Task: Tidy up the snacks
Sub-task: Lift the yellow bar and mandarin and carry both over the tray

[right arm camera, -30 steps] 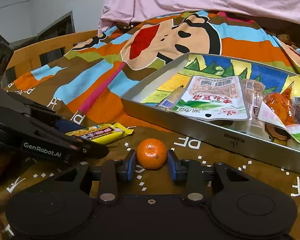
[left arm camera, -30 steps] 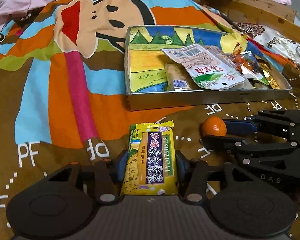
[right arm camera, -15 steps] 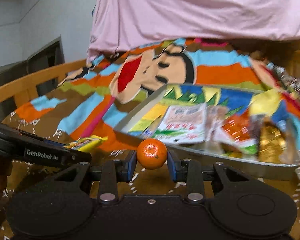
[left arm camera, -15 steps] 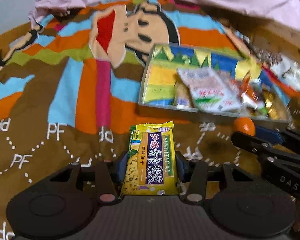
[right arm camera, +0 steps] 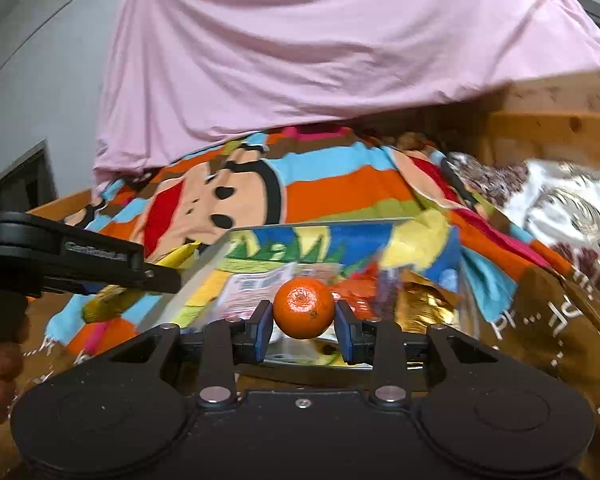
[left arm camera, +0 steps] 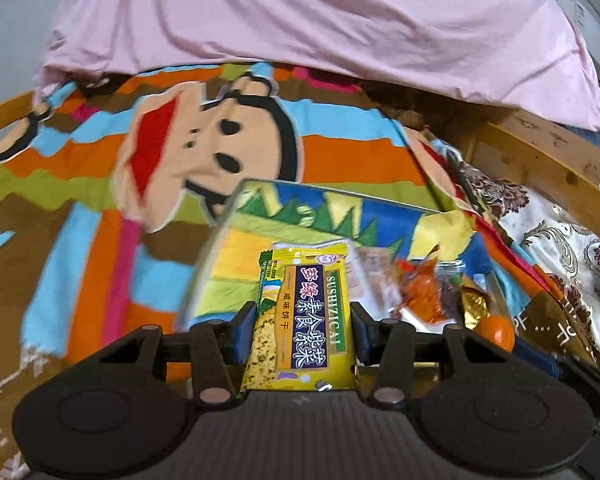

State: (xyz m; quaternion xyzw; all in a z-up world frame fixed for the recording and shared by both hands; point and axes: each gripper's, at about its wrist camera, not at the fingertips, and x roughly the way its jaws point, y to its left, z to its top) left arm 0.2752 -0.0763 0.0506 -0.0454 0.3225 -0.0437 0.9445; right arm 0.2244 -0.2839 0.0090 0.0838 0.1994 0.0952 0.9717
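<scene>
Since a second ago both grippers have lifted off the blanket and now hang over the tray's near edge. Left gripper clamped on yellow biscuit packet, upright, purple label facing camera. Right gripper clamped on small mandarin, glossy, stem scar visible. Tray contents blurred; probably several wrapped snacks.

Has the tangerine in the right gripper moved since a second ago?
Yes. The tangerine, then low over the blanket short of the tin tray, now sits over it.
</scene>
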